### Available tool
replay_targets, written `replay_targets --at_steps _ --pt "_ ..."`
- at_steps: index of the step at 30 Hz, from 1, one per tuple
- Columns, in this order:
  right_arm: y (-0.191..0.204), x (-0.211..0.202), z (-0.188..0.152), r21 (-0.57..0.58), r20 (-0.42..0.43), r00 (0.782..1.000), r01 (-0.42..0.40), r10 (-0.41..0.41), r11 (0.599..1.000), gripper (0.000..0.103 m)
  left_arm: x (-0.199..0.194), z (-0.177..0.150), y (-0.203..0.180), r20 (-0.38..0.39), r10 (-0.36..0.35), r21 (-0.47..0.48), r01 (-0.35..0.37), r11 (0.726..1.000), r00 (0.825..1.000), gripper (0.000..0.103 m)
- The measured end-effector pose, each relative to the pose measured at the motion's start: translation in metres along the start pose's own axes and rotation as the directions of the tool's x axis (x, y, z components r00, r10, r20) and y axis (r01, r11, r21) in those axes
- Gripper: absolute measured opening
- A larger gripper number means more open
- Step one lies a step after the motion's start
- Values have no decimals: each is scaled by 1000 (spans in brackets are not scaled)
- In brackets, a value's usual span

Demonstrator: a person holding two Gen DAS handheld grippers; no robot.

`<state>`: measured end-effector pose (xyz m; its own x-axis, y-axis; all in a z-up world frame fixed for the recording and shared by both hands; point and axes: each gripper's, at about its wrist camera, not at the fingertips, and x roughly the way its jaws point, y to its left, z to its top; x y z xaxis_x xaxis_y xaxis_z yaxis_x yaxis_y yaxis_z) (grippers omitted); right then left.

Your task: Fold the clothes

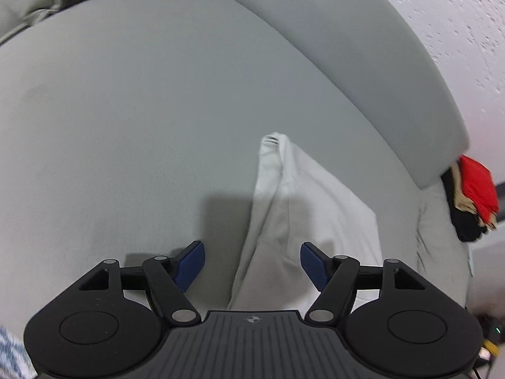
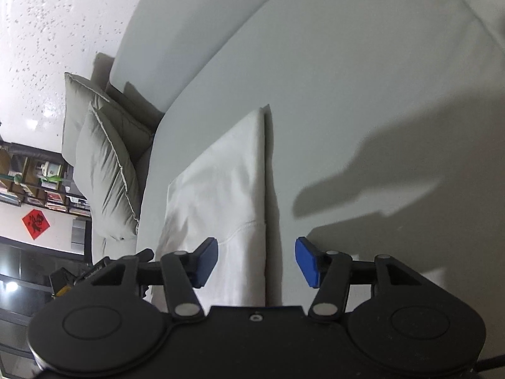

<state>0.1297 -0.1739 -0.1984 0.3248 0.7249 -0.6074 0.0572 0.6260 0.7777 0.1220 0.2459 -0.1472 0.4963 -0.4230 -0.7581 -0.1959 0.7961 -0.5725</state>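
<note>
A white garment [image 1: 303,208] lies folded into a long strip on the grey sofa seat [image 1: 126,126]. My left gripper [image 1: 252,263] is open above the strip's near end, its blue pads [image 1: 191,263] apart and empty. In the right wrist view the same white garment [image 2: 227,189] lies flat with a straight folded edge on its right side. My right gripper [image 2: 256,260] is open over its near end, straddling that edge, with nothing between the blue pads [image 2: 306,262].
The grey sofa backrest [image 1: 363,63] runs along the garment's far side. Red and black clothes [image 1: 473,195] lie piled at the sofa's end. Two grey cushions [image 2: 104,170] lean at the other end. A bookshelf [image 2: 34,186] stands beyond them.
</note>
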Motion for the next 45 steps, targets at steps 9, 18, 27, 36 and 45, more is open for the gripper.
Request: replay_targets --at_steps 9,18,27,36,45 --pt "-14 34 22 80 -12 998 -67 68 995 42 51 19 -1 -129 -171 -8 171 985 977 41" --pt "1 81 45 60 -55 994 -96 100 994 37 83 32 -8 -179 -185 -33 182 983 966 28" --pt "40 64 26 -183 93 995 49 -32 982 5 32 -2 -88 10 15 276 -17 961 1000 6" --pt "109 -99 -43 -438 459 881 116 110 892 5 -94 -108 -229 443 -177 661 -186 727 879 7" --pt "97 -309 -107 -377 801 576 271 165 886 5 -140 -195 -357 400 -568 838 -36 545 720 7"
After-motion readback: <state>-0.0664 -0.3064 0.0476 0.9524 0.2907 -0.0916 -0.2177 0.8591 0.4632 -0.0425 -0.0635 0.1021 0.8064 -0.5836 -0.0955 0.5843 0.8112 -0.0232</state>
